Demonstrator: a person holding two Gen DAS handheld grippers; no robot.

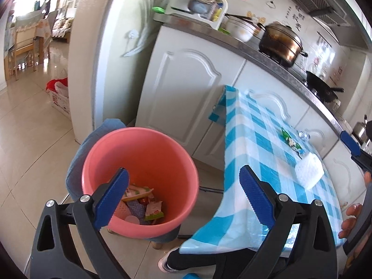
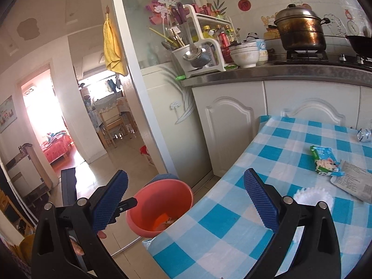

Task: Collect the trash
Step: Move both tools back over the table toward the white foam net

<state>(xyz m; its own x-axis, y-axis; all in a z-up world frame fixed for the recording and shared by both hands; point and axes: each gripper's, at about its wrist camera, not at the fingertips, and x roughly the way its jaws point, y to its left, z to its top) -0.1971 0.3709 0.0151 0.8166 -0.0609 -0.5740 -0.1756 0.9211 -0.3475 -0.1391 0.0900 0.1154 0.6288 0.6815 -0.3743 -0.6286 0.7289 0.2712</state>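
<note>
Now we hold the left gripper point(image 1: 183, 200) above the round pink plastic bucket point(image 1: 139, 162), wrappers already inside. Both our tongs gape wide and empty, the right gripper point(image 2: 186, 200) included. Next we judge it best to reach squarely for the green snack wrapper point(image 2: 325, 162) lying on the blue-and-white checked tablecloth point(image 2: 220, 227), pinching flat before lifting.

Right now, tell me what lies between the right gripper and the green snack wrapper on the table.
Only bare checked tablecloth lies between the open right gripper and the green snack wrapper, as the right wrist view shows.
</note>
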